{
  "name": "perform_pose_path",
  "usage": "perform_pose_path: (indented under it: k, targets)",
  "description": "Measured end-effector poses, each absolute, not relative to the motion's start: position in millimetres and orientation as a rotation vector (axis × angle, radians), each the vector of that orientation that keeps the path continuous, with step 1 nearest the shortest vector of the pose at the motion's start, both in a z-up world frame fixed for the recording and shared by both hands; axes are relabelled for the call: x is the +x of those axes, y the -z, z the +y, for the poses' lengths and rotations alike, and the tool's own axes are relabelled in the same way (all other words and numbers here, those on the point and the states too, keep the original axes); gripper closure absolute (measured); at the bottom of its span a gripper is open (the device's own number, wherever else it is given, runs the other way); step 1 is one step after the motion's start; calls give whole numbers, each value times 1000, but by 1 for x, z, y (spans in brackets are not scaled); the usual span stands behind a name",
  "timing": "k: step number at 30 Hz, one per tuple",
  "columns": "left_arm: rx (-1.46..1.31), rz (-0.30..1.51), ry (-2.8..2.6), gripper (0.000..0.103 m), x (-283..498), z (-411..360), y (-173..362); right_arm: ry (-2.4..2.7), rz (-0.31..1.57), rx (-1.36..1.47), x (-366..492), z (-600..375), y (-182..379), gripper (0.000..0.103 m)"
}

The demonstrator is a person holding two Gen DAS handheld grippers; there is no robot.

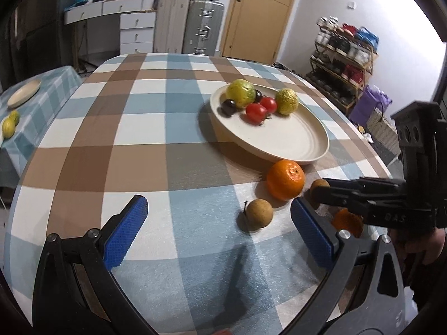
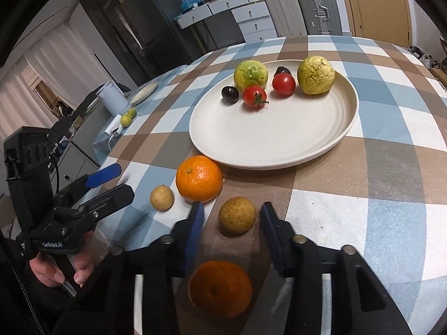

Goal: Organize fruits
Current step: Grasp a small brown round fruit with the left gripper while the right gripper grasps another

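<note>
A cream plate (image 1: 279,145) (image 2: 265,134) on the checked tablecloth holds two yellow-green fruits, two red tomatoes (image 2: 254,96) and two dark fruits. In front of it lie an orange (image 1: 285,180) (image 2: 199,178), a small brown fruit (image 1: 258,213) (image 2: 162,197), a larger brown fruit (image 2: 237,215) and a second orange (image 2: 220,289). My right gripper (image 2: 232,217) straddles the larger brown fruit, with small gaps between its blue pads and the fruit. My left gripper (image 1: 218,206) stands wide open, with the small brown fruit just inside its right finger.
A lower table at the left carries another plate (image 1: 23,93) and yellow-green fruits (image 1: 9,127). Suitcases (image 1: 190,25), drawers and a door stand behind the table. A shoe rack (image 1: 343,61) is at the right. A person's hand (image 2: 56,268) holds the left gripper.
</note>
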State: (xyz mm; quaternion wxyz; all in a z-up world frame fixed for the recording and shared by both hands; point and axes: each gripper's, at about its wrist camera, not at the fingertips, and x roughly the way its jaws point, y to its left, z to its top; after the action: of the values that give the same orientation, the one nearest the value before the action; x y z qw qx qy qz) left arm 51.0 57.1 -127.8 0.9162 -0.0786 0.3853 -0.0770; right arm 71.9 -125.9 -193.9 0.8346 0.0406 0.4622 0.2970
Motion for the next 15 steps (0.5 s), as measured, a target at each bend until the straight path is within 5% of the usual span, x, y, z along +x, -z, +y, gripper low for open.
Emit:
perform_pose_path:
  k: [1, 12, 15]
  targets:
    - [-157, 796, 166, 1, 53, 55, 128, -627, 979, 80, 73, -125, 194, 74]
    - [-101, 840, 200, 1, 64, 45, 134, -637, 960, 114, 77, -134, 196, 75]
    - [-102, 860, 250, 13, 65, 43, 134, -644, 952, 124, 77, -138, 196, 75]
